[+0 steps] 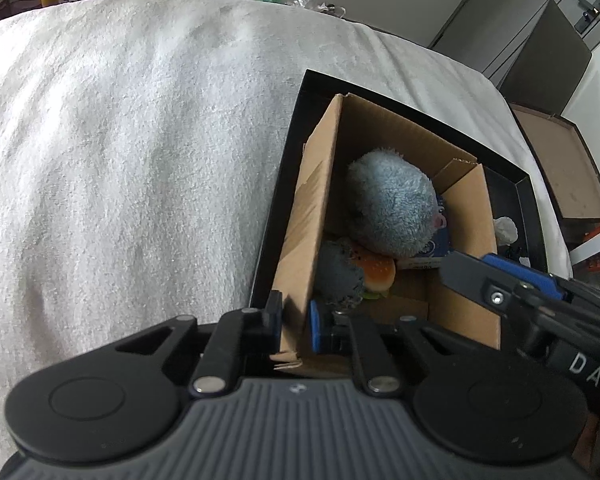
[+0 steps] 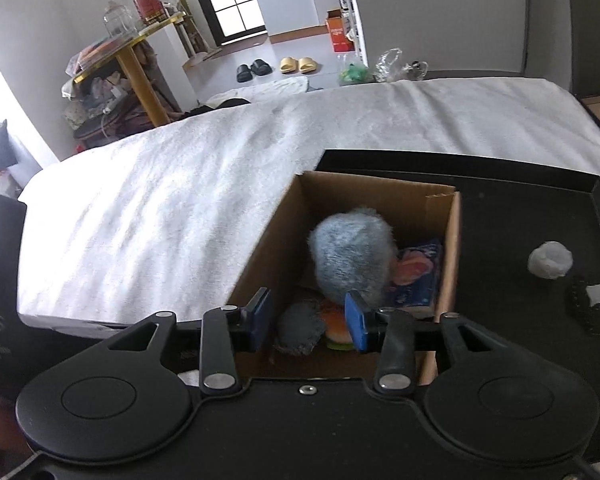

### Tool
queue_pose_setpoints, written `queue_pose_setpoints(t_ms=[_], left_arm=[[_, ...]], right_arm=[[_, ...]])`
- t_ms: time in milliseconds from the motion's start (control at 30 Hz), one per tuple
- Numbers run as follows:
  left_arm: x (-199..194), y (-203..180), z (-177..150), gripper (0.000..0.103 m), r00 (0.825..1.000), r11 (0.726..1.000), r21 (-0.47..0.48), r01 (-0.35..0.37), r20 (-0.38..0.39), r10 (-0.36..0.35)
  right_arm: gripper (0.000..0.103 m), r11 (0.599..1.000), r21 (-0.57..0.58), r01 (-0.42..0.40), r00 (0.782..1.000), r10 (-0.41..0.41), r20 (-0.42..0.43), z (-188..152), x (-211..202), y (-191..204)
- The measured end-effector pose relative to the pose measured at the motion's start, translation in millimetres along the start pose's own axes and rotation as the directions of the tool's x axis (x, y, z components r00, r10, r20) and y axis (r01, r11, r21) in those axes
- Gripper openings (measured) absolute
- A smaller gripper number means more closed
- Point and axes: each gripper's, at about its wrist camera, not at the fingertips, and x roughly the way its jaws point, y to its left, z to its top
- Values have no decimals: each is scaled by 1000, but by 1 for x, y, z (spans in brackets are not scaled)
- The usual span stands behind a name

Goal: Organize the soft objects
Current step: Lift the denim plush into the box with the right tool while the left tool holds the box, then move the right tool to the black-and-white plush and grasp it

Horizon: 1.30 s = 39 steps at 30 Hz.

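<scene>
Two containers are nested on the bed covered by a white fleecy blanket [image 1: 132, 152]: an open brown cardboard box [image 1: 300, 248] stands inside a shallow black tray [image 2: 540, 200]. Inside the cardboard box lie a large round blue-grey plush ball [image 1: 392, 200], a smaller dark grey fuzzy ball [image 1: 338, 280], an orange burger-shaped squishy toy [image 1: 378, 274] and a flat blue printed packet [image 2: 418, 276]. On the tray floor beside the box rests a small white crumpled lump [image 2: 550, 259], well apart from the other soft items. The left tool [image 1: 296, 322] is clenched on the near left wall of the cardboard box, one pad outside and one inside. The right tool [image 2: 310, 320] hovers over the near end of the box with its pads parted and nothing pressed between them; the grey ball and burger toy show in the gap below. Risk, as judged: the one-sided pinch on thin cardboard could buckle or tear the wall, or tip the box within the tray if pulled, spilling the contents. The right tool's descent could also wedge the toys down or catch the box rim. The white lump may be overlooked.
</scene>
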Motion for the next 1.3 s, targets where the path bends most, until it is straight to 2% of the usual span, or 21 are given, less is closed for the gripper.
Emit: queue_pose_setpoints(t_ms=[100,333,500,567,667,800,933,1300], left_arm=[[-2,-2,0,12,1000,1000,1,-7,5,7],[-9,-12,3,16,999,999,20,-36,33,35],[-10,-20,7,18,998,998,22,-57,40,57],[-9,-23,7,21,997,998,27,-65,39,64],[-9,-29,9,29,995,995,41,-86,45,84],[-7,-36,12,45,991,992,51,-117,64,114],[-4,-43,15,51,988,988,70,-141,71,136],[15,-58,24,52,978,975,89,-204,72,198]], right_arm=[[42,1000,17,21,1000,-21,3,-3,-5,-9],[55,995,10,99,995,-99,32,-6,-16,-26],[58,992,18,125,991,-125,50,-8,-22,-40],[59,991,25,133,990,-134,52,-8,-22,-47],[66,989,49,138,988,-140,56,-7,-23,-59],[72,986,66,155,985,-159,64,-10,-23,-75],[72,978,84,189,979,-194,60,-13,-20,-94],[72,957,123,264,962,-270,35,-21,-7,-145]])
